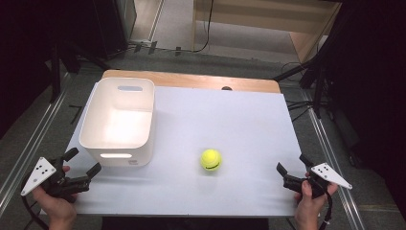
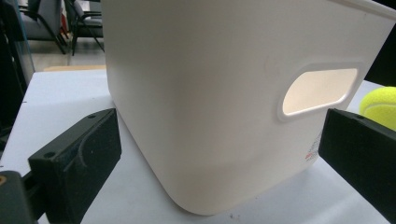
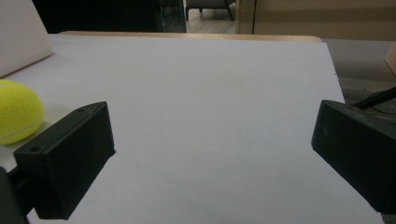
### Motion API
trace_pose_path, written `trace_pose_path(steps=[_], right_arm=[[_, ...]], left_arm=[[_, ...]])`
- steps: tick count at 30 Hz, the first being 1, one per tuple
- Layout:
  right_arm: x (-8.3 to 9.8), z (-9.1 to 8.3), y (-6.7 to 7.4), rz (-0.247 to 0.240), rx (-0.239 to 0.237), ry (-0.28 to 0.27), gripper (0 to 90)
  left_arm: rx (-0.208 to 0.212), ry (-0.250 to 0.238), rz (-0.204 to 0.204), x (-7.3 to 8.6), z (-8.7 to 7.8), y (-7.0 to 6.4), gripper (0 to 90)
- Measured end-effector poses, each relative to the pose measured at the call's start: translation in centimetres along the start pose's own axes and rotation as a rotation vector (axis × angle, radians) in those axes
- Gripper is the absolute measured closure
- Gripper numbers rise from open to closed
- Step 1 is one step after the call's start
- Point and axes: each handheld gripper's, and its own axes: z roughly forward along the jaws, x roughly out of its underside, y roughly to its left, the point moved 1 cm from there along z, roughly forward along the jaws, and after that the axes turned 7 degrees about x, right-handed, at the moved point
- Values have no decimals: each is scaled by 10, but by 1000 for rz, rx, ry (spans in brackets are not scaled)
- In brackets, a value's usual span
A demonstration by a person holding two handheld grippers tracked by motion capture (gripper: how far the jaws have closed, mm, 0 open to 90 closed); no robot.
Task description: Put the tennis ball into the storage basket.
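Note:
A yellow-green tennis ball lies on the white tabletop, right of a white plastic bin with handle slots. My left gripper is held open at the table's front left corner, just before the bin's near wall. In the left gripper view the bin stands close ahead between the open jaws of that gripper, with the ball at the right edge. My right gripper is open at the front right; its own view has bare table ahead and the ball at the left.
The table's wooden back edge shows beyond the white top. Metal floor rails run along both sides, and dark stands and cables sit at the back right. The bin's inside looks empty.

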Motion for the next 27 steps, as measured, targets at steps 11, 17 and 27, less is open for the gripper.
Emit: trace_pose_path(steps=[11,17,27], right_arm=[[-8,2,12,-59,-43,27,0],[-16,5,25,-114,-102,53,0],[-29,12,41,-171,-180,123,0]], left_arm=[[-3,4,7,0,0,0,0],[-2,7,16,0,0,-1,0],[-6,11,21,0,1,-2,0]])
